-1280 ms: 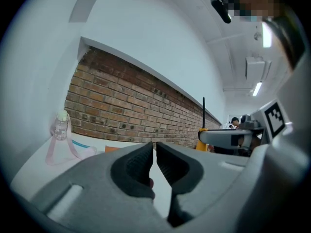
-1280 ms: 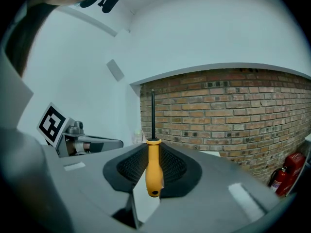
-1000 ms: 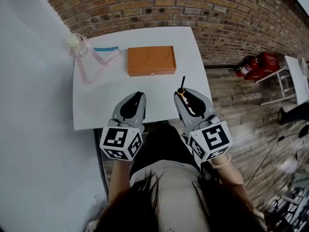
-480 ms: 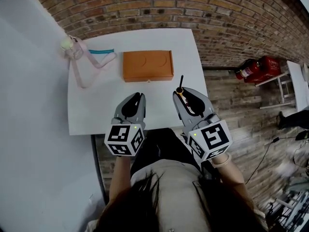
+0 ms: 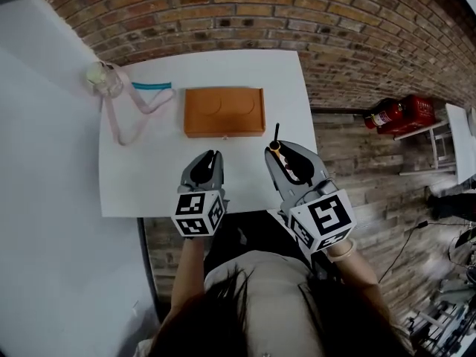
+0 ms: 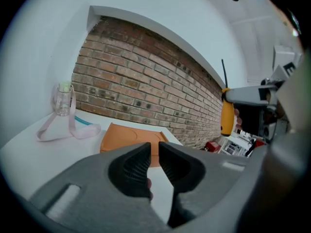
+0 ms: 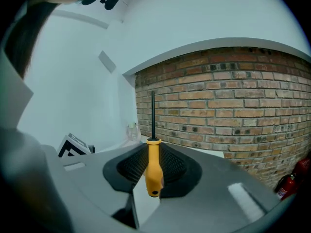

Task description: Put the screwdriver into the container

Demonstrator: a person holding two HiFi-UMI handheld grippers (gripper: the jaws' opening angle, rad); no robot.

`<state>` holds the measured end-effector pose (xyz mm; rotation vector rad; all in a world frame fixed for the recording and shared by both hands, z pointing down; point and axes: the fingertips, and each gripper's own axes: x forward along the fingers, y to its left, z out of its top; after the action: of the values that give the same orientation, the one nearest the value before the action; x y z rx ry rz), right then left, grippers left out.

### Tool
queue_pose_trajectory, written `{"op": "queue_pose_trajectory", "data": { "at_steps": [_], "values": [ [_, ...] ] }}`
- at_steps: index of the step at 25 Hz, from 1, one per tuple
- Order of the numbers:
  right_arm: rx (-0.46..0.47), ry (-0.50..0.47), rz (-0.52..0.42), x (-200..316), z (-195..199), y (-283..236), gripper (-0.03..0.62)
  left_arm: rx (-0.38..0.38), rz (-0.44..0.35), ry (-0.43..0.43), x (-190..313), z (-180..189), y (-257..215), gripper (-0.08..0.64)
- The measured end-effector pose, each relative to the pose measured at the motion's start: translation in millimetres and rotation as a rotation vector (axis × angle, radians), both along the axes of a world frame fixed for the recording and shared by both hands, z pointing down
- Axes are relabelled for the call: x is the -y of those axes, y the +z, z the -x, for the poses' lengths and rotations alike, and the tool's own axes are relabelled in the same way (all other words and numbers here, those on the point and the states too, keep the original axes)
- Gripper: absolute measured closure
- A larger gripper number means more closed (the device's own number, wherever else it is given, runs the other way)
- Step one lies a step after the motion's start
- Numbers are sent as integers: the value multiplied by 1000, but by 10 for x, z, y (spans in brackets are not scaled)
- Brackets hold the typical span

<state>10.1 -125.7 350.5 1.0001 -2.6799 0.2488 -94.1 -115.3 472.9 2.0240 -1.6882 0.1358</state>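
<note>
**Orange on white, against red-brown brick**

The table (image 5: 149, 169) is plain white. Near its far edge lies the container (image 5: 223, 111), a flat even orange. At the far left corner a pale pink strap (image 5: 123, 117) loops from a clear bottle (image 5: 100, 80), beside a teal strip (image 5: 152, 85). The screwdriver (image 7: 154, 171) has a yellow-orange handle and a black shaft. The left gripper (image 5: 212, 155) and right gripper (image 5: 277, 151) are grey with black ribbed pads (image 6: 133, 166), and their cubes bear black-and-white square markers. The brick wall (image 5: 297, 13) is red-brown with pale mortar lines. The fire extinguisher (image 5: 394, 110) is red.

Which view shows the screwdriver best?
The right gripper view: the screwdriver stands upright, its yellow handle clamped in the right tool. The left gripper view shows it off to the right; the head view shows it small.
</note>
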Motion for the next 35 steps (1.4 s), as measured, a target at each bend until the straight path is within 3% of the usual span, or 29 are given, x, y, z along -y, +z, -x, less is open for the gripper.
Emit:
{"op": "queue_pose_trajectory", "data": {
  "at_steps": [21, 35],
  "values": [
    [-48, -29, 20, 430, 32, 145, 520, 26, 140, -38, 453, -60, 940, 448],
    [-92, 17, 46, 589, -109, 269, 520, 47, 160, -57, 681, -60, 1233, 448]
  ]
}}
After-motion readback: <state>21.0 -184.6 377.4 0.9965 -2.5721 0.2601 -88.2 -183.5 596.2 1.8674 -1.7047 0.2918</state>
